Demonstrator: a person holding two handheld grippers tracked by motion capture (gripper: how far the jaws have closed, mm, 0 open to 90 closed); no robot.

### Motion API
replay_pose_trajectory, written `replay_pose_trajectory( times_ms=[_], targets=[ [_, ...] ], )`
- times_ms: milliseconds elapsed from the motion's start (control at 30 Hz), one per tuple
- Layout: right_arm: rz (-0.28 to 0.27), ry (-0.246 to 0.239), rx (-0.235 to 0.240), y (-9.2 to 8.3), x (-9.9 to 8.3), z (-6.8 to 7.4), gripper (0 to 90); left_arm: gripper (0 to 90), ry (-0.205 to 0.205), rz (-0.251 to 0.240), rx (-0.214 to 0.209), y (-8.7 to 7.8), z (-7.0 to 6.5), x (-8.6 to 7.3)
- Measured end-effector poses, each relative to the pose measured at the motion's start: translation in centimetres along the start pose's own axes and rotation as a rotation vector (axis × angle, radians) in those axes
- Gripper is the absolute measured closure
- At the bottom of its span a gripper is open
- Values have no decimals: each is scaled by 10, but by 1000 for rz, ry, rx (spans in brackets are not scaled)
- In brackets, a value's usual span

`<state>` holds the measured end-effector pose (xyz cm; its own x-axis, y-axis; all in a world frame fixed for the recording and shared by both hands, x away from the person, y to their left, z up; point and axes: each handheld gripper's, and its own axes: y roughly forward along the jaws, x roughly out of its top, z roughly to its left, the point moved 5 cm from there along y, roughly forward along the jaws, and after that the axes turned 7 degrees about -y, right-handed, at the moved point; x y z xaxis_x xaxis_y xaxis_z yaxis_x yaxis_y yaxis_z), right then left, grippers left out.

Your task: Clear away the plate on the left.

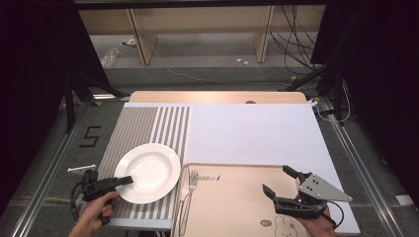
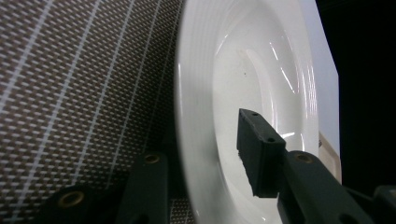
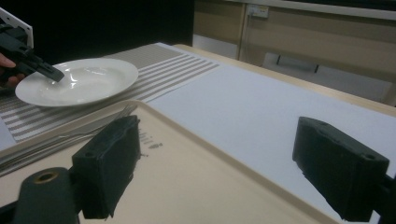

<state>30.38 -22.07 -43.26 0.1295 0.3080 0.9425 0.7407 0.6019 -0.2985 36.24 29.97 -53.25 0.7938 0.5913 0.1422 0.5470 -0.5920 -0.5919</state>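
Plate [image 1: 148, 173] sits on the striped placemat [image 1: 143, 126] at left, and my left gripper [image 1: 121, 180] straddles its near rim: one jaw over the bowl, the other under the edge in the left gripper view. Gap visible between pad and china there, so I read it as not yet pinching. Risk, my judgement: glazed rim is slick and sloped, so a shallow bite could slip off or tip the plate onto the mat. Fork [image 1: 190, 190] lies on the beige tray [image 1: 232, 207] close beside the plate; a sliding plate could knock it. My right gripper [image 1: 281, 190] hovers over the tray, jaws spread wide, holding nothing.
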Motion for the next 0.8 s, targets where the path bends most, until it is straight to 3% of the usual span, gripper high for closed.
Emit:
replay_pose_trajectory(
  times_ms=[267,633,800],
  targets=[
    [1,0,3,0,0,0,159,760,-17,0,-5,0,4,1],
    [1,1,5,0,0,0,158,798,-27,-24,-60,-2,1,2],
    [0,2,5,0,0,0,158,810,-4,-37,-70,-3,-2,2]
  ],
)
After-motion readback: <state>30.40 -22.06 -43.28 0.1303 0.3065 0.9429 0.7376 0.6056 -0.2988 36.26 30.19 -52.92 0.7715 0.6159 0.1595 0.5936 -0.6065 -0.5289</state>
